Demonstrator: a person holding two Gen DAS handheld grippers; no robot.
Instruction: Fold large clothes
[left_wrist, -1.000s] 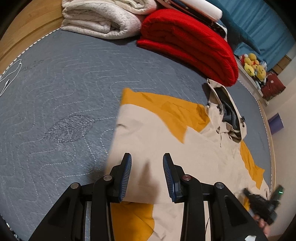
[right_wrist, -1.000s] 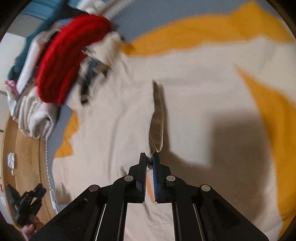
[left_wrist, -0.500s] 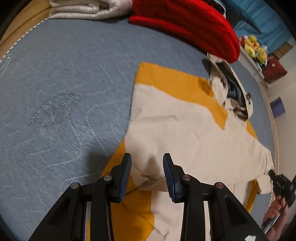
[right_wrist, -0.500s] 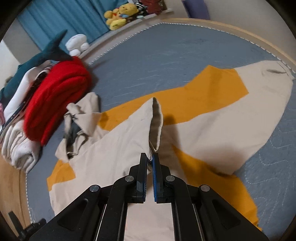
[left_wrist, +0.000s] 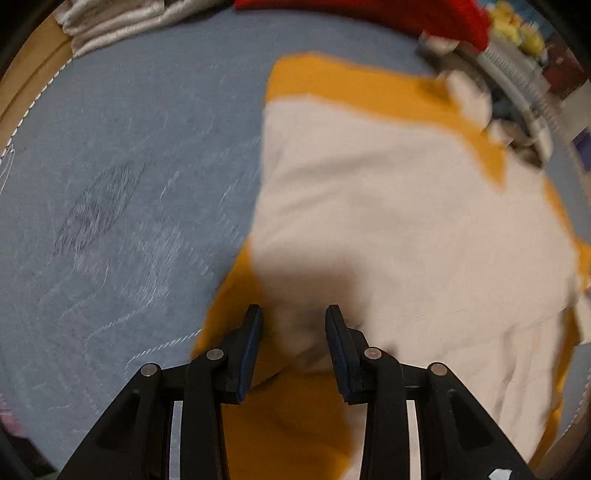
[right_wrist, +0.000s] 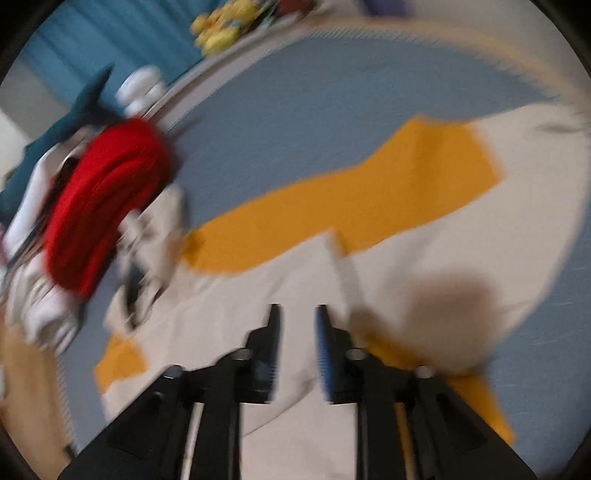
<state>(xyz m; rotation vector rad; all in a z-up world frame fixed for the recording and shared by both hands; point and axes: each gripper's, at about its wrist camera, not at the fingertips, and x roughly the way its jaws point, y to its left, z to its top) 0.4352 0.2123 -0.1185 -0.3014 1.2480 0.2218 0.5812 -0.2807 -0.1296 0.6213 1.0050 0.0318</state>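
Directly ahead of the left gripper a bunched fold of the cream-and-orange garment sits between its half-spread fingers, though blur hides whether the pads press it — the cloth's long axis runs away from them toward the far upper right. The right gripper hovers over the same garment with fingers opening and nothing between them. Judged nearer the fold, the left would take it. Underneath lies a grey-blue quilted bed; a red blanket is beyond
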